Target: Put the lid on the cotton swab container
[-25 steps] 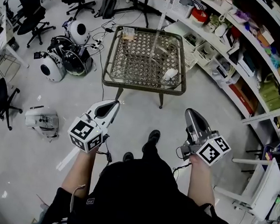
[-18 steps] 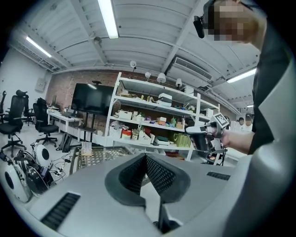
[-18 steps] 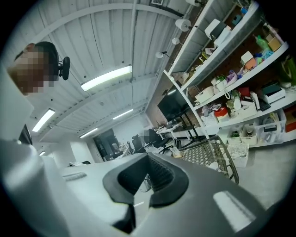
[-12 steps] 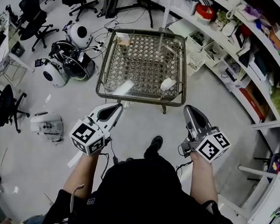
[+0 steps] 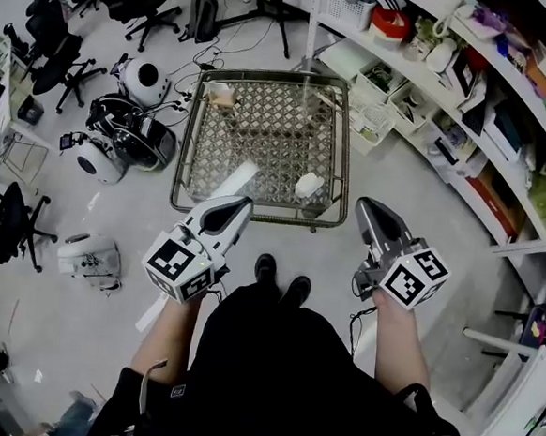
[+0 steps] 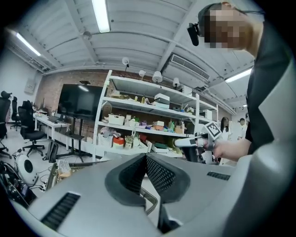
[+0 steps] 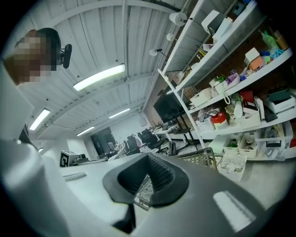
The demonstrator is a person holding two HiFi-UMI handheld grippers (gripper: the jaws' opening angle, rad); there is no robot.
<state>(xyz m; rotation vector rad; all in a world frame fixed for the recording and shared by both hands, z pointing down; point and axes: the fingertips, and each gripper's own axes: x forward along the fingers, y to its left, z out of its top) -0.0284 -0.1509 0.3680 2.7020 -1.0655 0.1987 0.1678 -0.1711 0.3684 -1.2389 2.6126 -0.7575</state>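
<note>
A small clear container with pale contents (image 5: 220, 93) stands at the far left corner of the lattice-top table (image 5: 187, 173). A small white piece (image 5: 309, 184) lies near the table's front right, and a long white strip (image 5: 235, 178) near its front edge. Which of them is the lid, I cannot tell. My left gripper (image 5: 239, 203) is shut and empty, its tip over the table's near edge. Just off the near right corner, my right gripper (image 5: 363, 206) is also shut and empty. In both gripper views the jaws meet at the tip, left gripper (image 6: 145, 157) and right gripper (image 7: 148, 156).
Round white-and-black devices (image 5: 119, 139) and cables lie on the floor left of the table. Office chairs (image 5: 52, 40) stand further left. Curved shelving (image 5: 471, 96) with bins and boxes runs along the right. A tan item (image 5: 326, 99) lies at the table's far right.
The person has walked up to the table, which now sits just beyond both grippers. Both grippers have stayed shut and empty.
</note>
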